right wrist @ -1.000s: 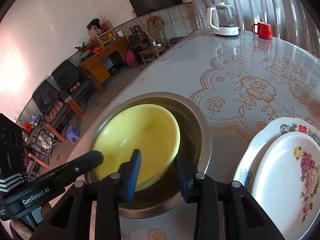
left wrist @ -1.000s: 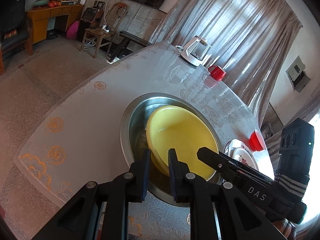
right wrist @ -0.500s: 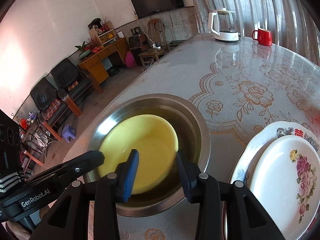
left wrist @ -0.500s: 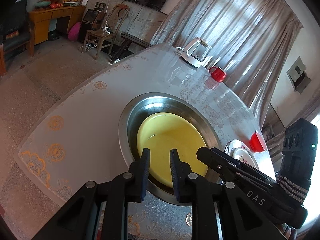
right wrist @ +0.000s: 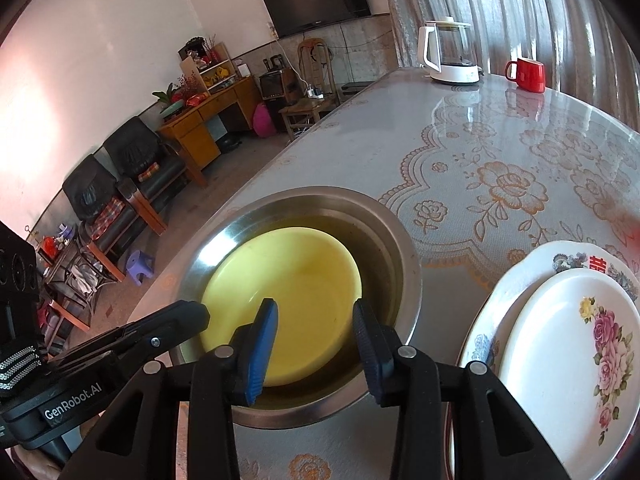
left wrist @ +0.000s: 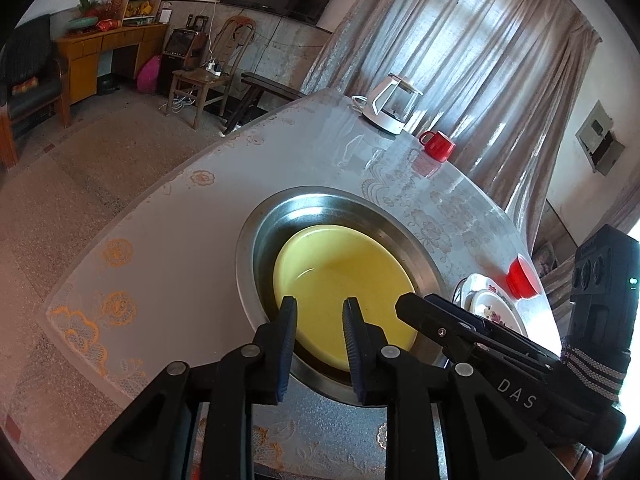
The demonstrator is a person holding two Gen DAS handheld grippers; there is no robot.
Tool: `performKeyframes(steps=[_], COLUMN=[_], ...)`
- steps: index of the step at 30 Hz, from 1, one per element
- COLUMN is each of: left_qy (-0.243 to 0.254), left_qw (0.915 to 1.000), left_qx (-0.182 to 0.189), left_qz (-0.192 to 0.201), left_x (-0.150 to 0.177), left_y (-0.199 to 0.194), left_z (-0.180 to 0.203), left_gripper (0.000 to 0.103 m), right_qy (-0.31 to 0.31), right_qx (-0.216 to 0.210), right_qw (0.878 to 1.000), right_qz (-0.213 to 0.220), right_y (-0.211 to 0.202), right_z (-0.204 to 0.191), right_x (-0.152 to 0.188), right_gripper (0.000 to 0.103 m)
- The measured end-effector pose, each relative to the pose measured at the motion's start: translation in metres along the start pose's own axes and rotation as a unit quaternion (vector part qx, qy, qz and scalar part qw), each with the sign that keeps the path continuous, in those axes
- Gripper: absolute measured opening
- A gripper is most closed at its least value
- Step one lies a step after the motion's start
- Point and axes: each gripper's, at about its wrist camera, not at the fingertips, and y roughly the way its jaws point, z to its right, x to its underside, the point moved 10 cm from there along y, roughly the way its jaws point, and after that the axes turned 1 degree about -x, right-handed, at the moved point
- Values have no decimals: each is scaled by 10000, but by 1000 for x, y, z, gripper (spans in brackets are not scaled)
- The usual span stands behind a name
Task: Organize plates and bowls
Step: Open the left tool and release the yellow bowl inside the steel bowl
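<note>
A yellow bowl [left wrist: 344, 280] lies inside a wide steel basin [left wrist: 256, 236] on the table; it also shows in the right wrist view [right wrist: 288, 280], in the basin [right wrist: 404, 256]. My left gripper [left wrist: 318, 312] is open and empty, just above the bowl's near rim. My right gripper [right wrist: 314, 320] is open and empty over the bowl's near edge. Two stacked floral plates [right wrist: 568, 344] lie right of the basin, also visible in the left wrist view [left wrist: 486, 304].
A white kettle [right wrist: 450, 54] and a red mug [right wrist: 528, 74] stand at the table's far end. A small red bowl [left wrist: 520, 278] sits by the plates. The table edge drops off left of the basin, with floor, chairs and a wooden desk beyond.
The yellow bowl was lowered from a tilted hold into the basin and now lies flat. My left gripper has let it go and opened. The right gripper stayed open.
</note>
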Motion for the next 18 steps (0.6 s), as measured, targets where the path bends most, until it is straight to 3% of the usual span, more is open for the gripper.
performKeyframes(steps=[10, 14, 18], left_qy=[235, 292, 351], left_qw=[9993, 9990, 9988], left_qx=[-263, -292, -285], left_qz=[151, 163, 185], left_x=[0, 0, 1], left_y=[-5, -7, -10], left_z=[1, 2, 6], left_gripper=[27, 27, 27], right_qy=[84, 112, 150], right_qx=[-83, -117, -127], right_qw=[9999, 9998, 9997], right_qz=[24, 94, 129], right_y=[-6, -13, -18], right_z=[1, 0, 2], right_x=[3, 3, 3], right_gripper=[40, 48, 48])
